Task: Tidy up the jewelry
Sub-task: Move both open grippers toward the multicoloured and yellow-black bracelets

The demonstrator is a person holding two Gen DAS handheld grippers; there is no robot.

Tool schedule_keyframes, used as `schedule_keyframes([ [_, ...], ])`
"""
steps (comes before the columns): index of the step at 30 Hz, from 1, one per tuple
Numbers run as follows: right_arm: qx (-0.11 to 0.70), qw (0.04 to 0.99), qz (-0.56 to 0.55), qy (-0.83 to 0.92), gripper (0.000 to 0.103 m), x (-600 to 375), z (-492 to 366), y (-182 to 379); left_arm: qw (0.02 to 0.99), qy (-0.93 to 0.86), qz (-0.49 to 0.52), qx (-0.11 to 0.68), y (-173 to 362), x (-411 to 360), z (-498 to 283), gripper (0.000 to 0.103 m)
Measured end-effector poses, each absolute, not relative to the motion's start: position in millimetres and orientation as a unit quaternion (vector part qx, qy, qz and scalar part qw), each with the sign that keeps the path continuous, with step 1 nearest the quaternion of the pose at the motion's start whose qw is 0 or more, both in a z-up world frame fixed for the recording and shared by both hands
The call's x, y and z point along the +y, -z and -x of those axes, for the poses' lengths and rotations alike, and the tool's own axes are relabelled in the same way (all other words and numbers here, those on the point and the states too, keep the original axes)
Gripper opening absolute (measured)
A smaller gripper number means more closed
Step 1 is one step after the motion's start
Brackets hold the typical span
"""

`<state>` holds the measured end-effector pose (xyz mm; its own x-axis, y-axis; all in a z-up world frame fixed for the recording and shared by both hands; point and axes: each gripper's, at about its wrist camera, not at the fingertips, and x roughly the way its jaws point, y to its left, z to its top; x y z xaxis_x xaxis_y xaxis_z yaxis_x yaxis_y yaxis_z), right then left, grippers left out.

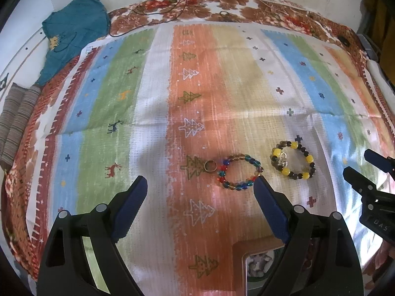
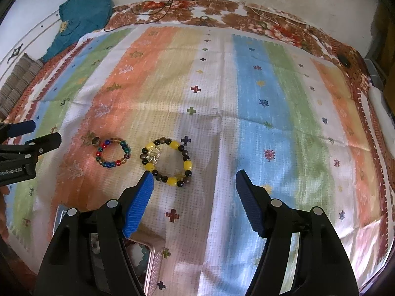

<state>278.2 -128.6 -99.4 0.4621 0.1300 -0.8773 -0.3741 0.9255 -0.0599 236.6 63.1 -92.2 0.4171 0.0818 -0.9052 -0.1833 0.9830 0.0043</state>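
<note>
A multicoloured bead bracelet [image 1: 238, 172] lies on the striped cloth [image 1: 153, 103], with a small metal ring [image 1: 210, 166] touching its left side. A yellow and dark bead bracelet [image 1: 293, 160] with a silver charm lies to its right. My left gripper [image 1: 200, 185] is open and empty, just short of the multicoloured bracelet. My right gripper [image 2: 193, 180] is open and empty, just short of the yellow bracelet [image 2: 167, 162]; the multicoloured bracelet [image 2: 113, 152] and ring [image 2: 95, 140] lie left of it. A jewelry box [image 2: 145, 259] with beads inside sits below the grippers.
The box also shows in the left wrist view [image 1: 259, 259], partly hidden by the gripper. A teal garment [image 1: 71, 32] and a folded striped cloth [image 1: 17, 116] lie at the far left. Black cables [image 1: 172, 7] run along the floral bedspread at the back.
</note>
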Motion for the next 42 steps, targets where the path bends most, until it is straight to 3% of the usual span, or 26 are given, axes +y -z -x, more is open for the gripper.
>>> schedule_keyframes([
  [42, 0.547, 0.817, 0.117, -0.143, 0.069, -115, -322, 157, 0.802, -0.067, 0.056, 0.590, 161, 83, -291, 0.083],
])
